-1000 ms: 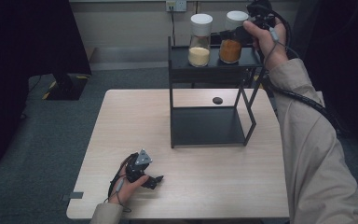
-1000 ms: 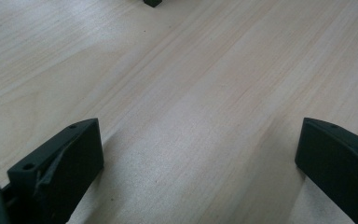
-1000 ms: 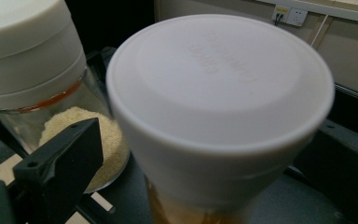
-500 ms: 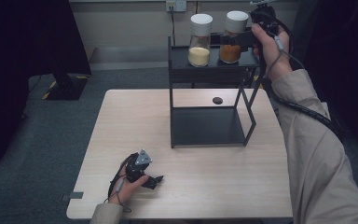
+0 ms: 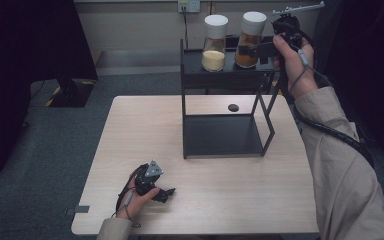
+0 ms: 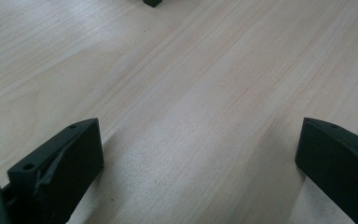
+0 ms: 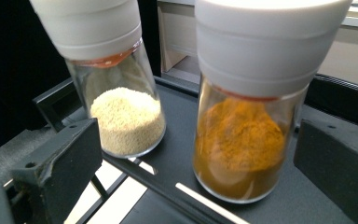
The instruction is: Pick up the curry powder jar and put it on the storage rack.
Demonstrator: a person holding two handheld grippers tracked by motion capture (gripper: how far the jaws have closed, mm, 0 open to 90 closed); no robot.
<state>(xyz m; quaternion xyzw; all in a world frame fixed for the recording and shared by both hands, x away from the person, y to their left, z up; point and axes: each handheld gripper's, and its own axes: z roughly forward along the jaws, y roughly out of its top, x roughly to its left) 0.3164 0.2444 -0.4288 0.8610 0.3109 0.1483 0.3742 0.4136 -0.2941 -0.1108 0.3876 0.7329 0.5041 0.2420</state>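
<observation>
While the right claw [image 5: 247,51] is raised to the top shelf of the black rack [image 5: 220,135], its jaws stand spread, one on either side of the orange spice jar [image 5: 250,40]; in the right gripper view a gap shows between each jaw and the glass of that jar [image 7: 242,140], so nothing is pinched. That jar stands upright on the right part of the top shelf, its long axis vertical, white cap [image 7: 270,42] uppermost and glass base resting on the dark shelf plate. Orange powder fills roughly the lower glass section. Just beside it, to its left in the high view and not touching it, stands the pale-grain jar [image 5: 214,42], likewise upright and white-capped, holding beige granules [image 7: 127,120]. The rack stands on the far half of the tabletop [image 5: 130,130], with a flat lower shelf near the tabletop surface and slim black legs. A small dark disc [image 5: 233,107] lies on the tabletop behind the rack's lower shelf. The left claw [image 5: 166,192] rests low at the near left of the tabletop, held in the person's left hand [image 5: 137,197]; in the left gripper view its jaws are spread wide over bare pale wood [image 6: 191,116], gripping nothing.
</observation>
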